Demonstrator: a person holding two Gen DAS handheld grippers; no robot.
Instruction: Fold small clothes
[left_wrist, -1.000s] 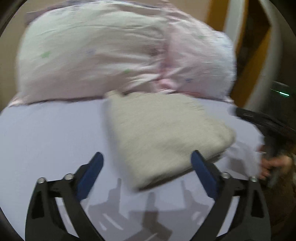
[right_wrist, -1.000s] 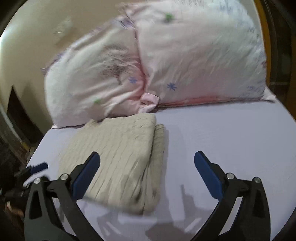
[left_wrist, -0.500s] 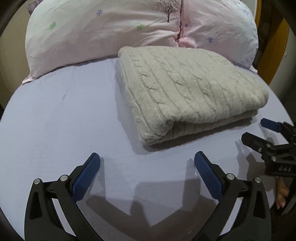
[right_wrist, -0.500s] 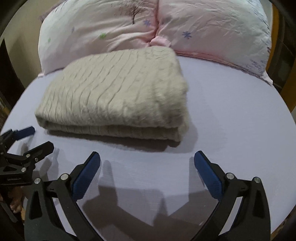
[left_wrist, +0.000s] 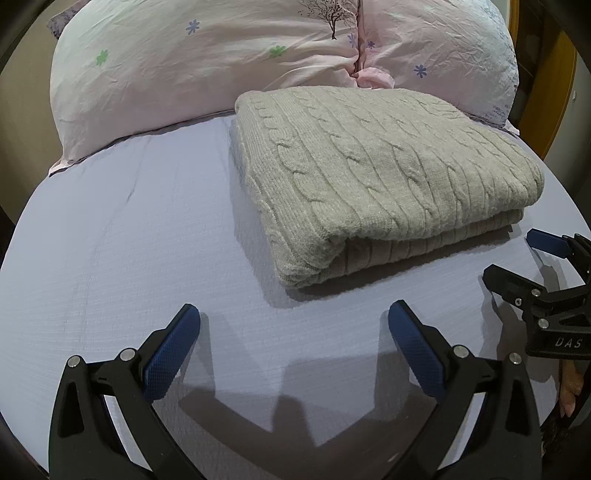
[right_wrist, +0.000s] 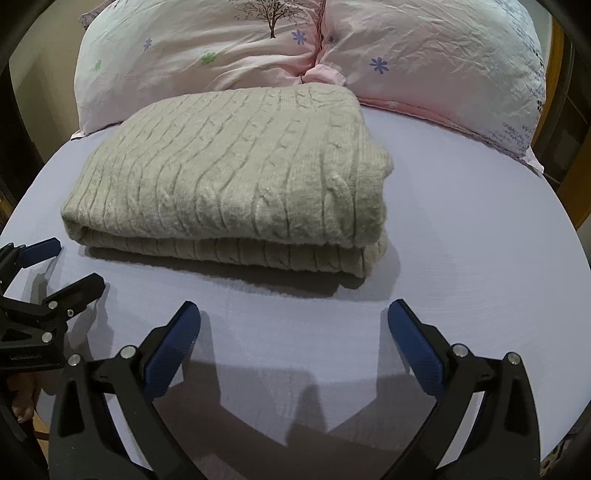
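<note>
Ahead of you, a beige cable-knit sweater (left_wrist: 384, 177) lies folded into a thick rectangle on a pale lavender bed sheet (left_wrist: 129, 240), its far edge touching two pink floral pillows (left_wrist: 207, 55). Your left gripper (left_wrist: 293, 321) hovers above the sheet just short of the sweater, jaws spread wide and holding nothing. Your right gripper (right_wrist: 293, 321) hovers beside it, likewise spread wide, grasping nothing.
</note>
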